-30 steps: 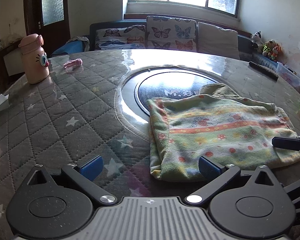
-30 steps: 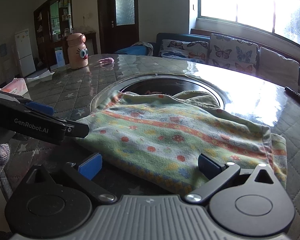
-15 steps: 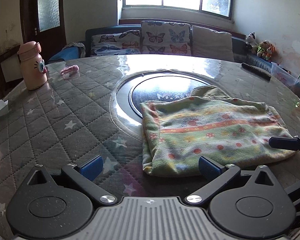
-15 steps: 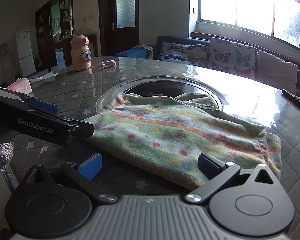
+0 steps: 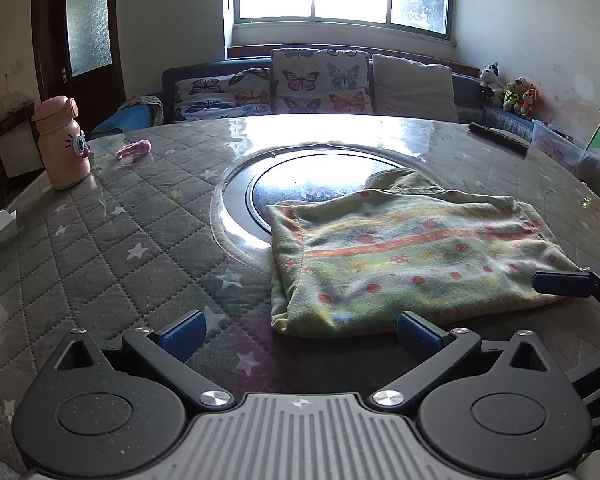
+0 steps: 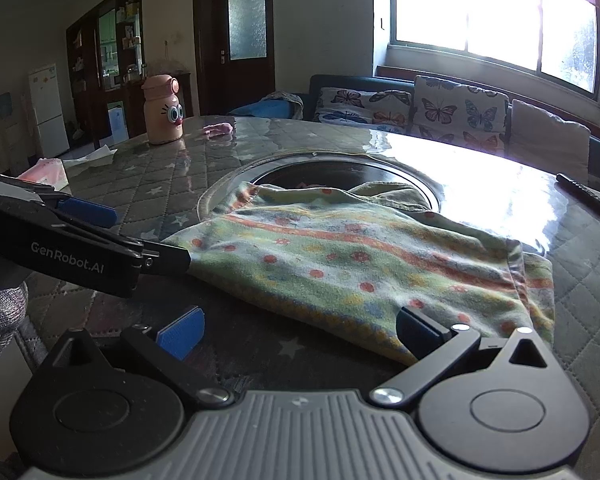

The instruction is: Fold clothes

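Note:
A folded green garment [image 5: 411, 256] with orange stripes and red dots lies flat on the quilted table, partly over the round dark inset. My left gripper [image 5: 300, 330] is open just before the garment's near left corner, its right pad close to the cloth edge. A finger of my right gripper [image 5: 559, 284] reaches the garment's right corner. In the right wrist view the garment [image 6: 359, 256] spreads ahead and my right gripper [image 6: 300, 330] is open, its right finger at the cloth's near edge. The left gripper [image 6: 150, 236] comes in from the left, one finger tip at the garment's left corner.
A pink bottle with cartoon eyes [image 5: 62, 144] and a small pink item [image 5: 134, 149] stand far left. A black remote [image 5: 499, 139] lies far right. The round dark inset [image 5: 307, 176] sits mid-table. Tissues [image 6: 46, 170] lie at the left edge. A knitted sleeve [image 6: 0, 312] shows.
The left gripper has drawn back a little and tilted up, so the garment sits slightly farther ahead. The right gripper has barely shifted. Both stay open; the garment has not moved.

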Motion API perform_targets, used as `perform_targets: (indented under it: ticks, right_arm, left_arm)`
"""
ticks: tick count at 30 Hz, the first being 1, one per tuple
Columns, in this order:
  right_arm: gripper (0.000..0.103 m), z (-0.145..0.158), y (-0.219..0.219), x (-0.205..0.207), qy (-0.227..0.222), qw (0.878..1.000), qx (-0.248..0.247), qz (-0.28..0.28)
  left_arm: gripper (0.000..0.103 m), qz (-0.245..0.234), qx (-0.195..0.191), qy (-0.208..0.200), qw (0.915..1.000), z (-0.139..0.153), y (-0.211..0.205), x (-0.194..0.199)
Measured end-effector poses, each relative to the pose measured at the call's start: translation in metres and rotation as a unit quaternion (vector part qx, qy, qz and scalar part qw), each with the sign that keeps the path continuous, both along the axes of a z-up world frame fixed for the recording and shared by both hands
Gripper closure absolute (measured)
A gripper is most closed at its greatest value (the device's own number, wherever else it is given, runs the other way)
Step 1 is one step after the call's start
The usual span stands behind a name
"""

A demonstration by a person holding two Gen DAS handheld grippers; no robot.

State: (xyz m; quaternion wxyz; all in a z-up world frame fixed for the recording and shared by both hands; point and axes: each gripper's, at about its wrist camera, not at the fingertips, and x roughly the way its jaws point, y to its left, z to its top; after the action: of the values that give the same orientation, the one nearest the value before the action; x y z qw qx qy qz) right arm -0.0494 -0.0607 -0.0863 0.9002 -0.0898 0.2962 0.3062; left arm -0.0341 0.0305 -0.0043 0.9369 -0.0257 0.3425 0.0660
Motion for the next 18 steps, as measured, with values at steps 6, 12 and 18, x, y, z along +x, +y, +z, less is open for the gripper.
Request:
perform_targets:
  ticks: [6, 12, 18]
  right_arm:
    - [0.0, 0.003, 0.002, -0.004, -0.006, 1.0, -0.003, 0.011]
    - [0.0, 0.004, 0.01, -0.007, -0.011, 1.0, -0.013, 0.023]
    - [0.001, 0.006, 0.022, -0.006, -0.025, 0.998, -0.036, 0.043]
  left_arm:
    - [0.0, -0.002, 0.001, 0.0, 1.0, 0.0, 0.0, -0.001]
    - [0.0, -0.002, -0.004, 0.003, 1.0, 0.0, 0.006, 0.0]
    - [0.0, 0.013, 0.003, -0.009, 0.9999, 0.006, 0.022, 0.006]
